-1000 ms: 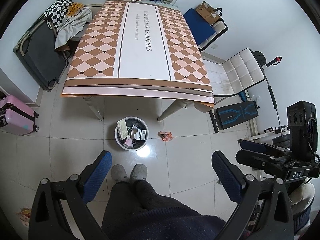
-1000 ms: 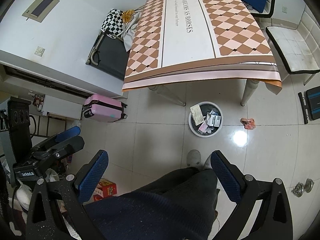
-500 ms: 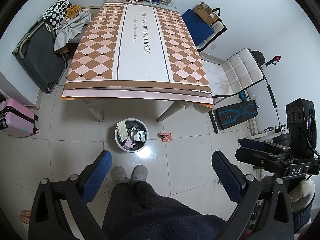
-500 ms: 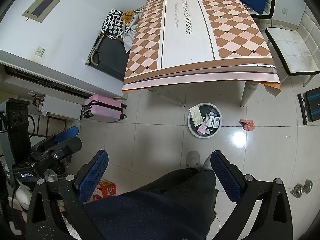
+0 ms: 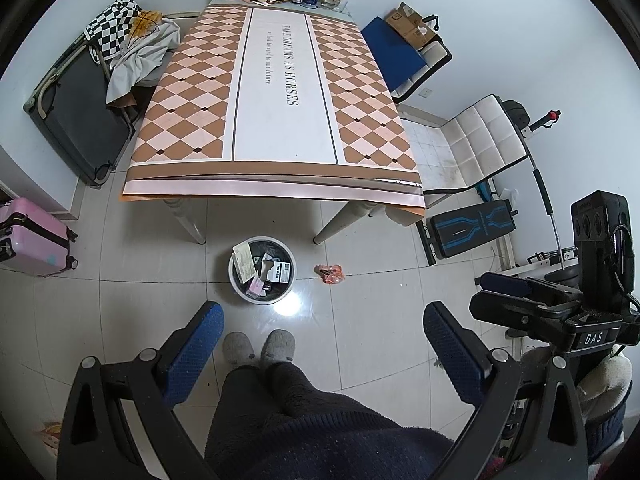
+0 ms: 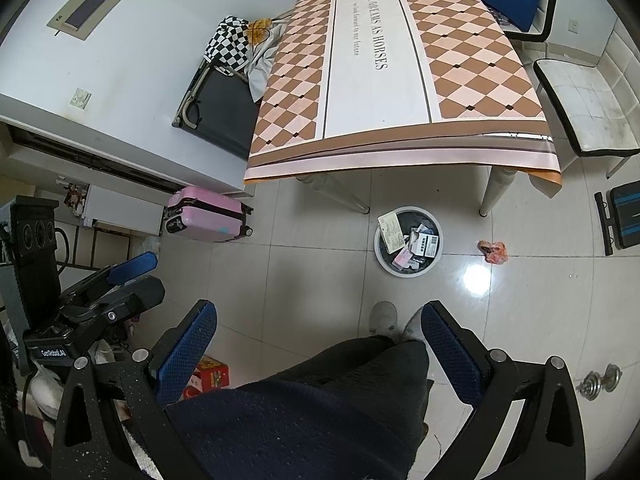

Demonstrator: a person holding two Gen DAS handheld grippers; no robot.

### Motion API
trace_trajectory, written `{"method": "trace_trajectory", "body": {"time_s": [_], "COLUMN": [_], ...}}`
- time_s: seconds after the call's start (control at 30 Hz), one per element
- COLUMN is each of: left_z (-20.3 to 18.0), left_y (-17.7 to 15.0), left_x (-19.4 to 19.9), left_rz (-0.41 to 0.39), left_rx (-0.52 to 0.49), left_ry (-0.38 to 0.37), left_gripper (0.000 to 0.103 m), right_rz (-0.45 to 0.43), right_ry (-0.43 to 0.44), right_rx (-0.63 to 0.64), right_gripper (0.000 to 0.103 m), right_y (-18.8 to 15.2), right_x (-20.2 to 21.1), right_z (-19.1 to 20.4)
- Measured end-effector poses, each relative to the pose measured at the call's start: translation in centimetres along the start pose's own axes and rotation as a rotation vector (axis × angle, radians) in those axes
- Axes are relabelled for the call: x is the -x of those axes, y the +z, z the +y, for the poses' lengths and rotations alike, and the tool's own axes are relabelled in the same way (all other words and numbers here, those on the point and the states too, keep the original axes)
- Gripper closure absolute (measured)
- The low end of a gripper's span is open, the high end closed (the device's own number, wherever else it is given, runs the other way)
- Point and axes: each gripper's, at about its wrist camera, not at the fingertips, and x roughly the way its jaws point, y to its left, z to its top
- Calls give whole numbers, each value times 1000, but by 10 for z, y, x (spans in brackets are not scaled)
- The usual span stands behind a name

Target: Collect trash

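Red wrapper [image 5: 329,273] beside bin [image 5: 240,284]

A crumpled orange-pink wrapper [image 5: 329,273] lies flat on the pale floor tiles, far ahead of the spread blue fingers [image 5: 195,347], just right of a round white trash bin [image 5: 262,270] that stands upright, holding papers and small cartons.

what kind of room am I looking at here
Most likely a lived-in room at home, doubling as dining and storage space: a dining table with drinks at its far end, a pink suitcase against the wall, and a white trash bin on the tiled floor.
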Motion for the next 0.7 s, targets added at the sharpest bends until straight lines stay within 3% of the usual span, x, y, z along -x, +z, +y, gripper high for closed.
{"method": "trace_trajectory", "body": {"time_s": [0.7], "left_z": [-3], "left_y": [-4], "left_x": [-4], "left_rz": [13], "left_rx": [-15], "left_ry": [-6], "left_gripper": [1], "right_rz": [19], "right_ry": [7], "right_rx": [10], "right_gripper": [0], "right_y": [-5], "right_x": [1], "right_z": [2]}}
